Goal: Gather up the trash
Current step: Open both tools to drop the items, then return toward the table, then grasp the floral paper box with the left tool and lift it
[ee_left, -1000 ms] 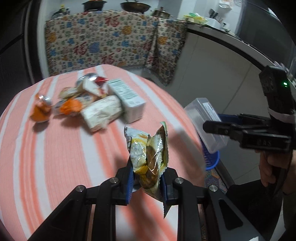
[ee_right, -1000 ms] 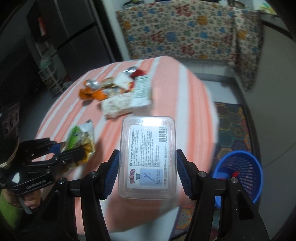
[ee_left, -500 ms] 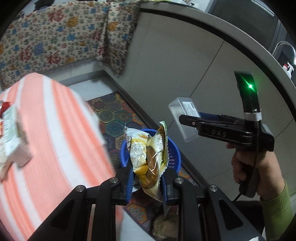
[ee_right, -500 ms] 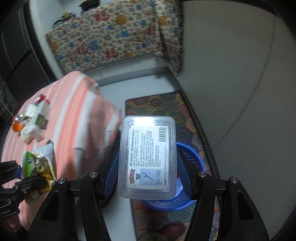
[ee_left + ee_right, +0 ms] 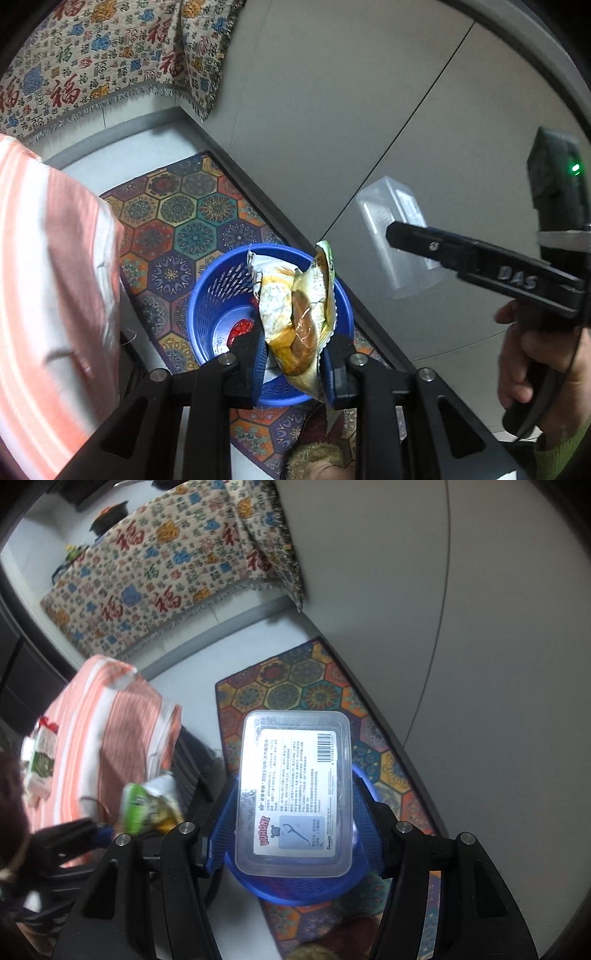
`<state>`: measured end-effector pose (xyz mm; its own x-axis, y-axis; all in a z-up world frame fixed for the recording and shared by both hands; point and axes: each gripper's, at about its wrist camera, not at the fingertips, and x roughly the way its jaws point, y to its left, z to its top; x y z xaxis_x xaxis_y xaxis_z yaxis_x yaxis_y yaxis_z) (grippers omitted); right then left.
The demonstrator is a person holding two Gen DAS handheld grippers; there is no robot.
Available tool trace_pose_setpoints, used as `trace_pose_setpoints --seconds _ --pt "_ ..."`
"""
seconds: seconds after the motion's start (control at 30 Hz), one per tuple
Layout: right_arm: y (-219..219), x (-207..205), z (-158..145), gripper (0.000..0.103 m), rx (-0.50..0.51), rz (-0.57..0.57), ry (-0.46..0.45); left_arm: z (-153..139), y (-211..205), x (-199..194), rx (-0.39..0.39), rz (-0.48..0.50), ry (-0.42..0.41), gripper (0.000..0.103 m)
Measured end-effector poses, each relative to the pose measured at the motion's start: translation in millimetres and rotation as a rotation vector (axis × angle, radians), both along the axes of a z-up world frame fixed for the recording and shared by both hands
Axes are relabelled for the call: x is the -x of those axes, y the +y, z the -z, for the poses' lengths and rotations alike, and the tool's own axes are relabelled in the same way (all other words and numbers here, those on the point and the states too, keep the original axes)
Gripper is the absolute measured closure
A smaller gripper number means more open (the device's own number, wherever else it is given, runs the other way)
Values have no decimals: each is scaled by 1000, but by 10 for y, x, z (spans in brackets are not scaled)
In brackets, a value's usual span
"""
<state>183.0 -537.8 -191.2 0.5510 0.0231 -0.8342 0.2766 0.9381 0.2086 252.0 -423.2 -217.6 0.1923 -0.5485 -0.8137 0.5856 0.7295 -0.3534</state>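
Observation:
My left gripper (image 5: 293, 363) is shut on a crumpled yellow-green snack wrapper (image 5: 295, 314), held over the blue perforated basket (image 5: 216, 306) on the floor. A red scrap (image 5: 240, 329) lies in the basket's bottom. My right gripper (image 5: 293, 829) is shut on a clear plastic box (image 5: 293, 794) with a white label. That box hangs above the same basket (image 5: 295, 891), which peeks out beneath it. In the left wrist view the right gripper (image 5: 480, 260) and the clear box (image 5: 397, 240) are at the right. The wrapper (image 5: 149, 805) shows at the left of the right wrist view.
The orange-striped table (image 5: 55, 295) stands left of the basket, with more packets (image 5: 40, 764) on it. A patterned hexagon rug (image 5: 184, 218) lies under the basket. A grey cabinet wall (image 5: 369, 110) runs along the right. A floral cloth (image 5: 166, 579) hangs at the back.
Both grippers swung right and down, off the table to above the blue basket, each carrying its item. The table has slid to the left edge of both views.

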Motion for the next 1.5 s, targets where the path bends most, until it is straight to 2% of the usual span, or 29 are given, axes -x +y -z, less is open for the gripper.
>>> trace_pose_setpoints --seconds 0.1,0.2,0.27,0.3,0.33,0.43,0.63,0.77,0.87,1.03,1.2,1.4,1.5 --pt "-19 -29 9 42 -14 5 -6 79 -81 -26 -9 8 1 77" --pt "-23 -53 15 41 -27 17 -18 168 -152 -52 -14 9 -1 70" --pt "-28 -60 23 36 -27 27 -24 212 -200 -112 4 1 0 40" --pt "-39 -48 8 23 -24 39 -32 214 -203 -130 8 -16 -8 38" --pt "-39 -57 -9 18 -17 53 -41 209 -197 -160 16 -34 -14 38" --pt "-66 -21 -102 17 12 87 -79 139 -126 -202 33 -62 -17 38" --pt "12 14 -294 5 118 119 -134 -363 266 97 50 -74 -151 38" --pt "177 15 -414 4 187 99 -166 -623 706 414 32 -95 -217 35" --pt "345 -4 -481 4 231 70 -188 -670 1149 656 -3 -135 -235 32" --pt "823 -11 -571 4 276 -12 -219 -559 1993 925 -106 -260 -233 32" --pt "1662 -35 -577 4 181 -175 -263 -498 2853 1014 -184 -384 -230 32" --pt "2987 29 -238 4 120 -450 -221 -414 3754 942 -250 -511 -227 32" --pt "3570 61 -21 4 149 -570 -182 -351 4036 856 -260 -555 -212 32"
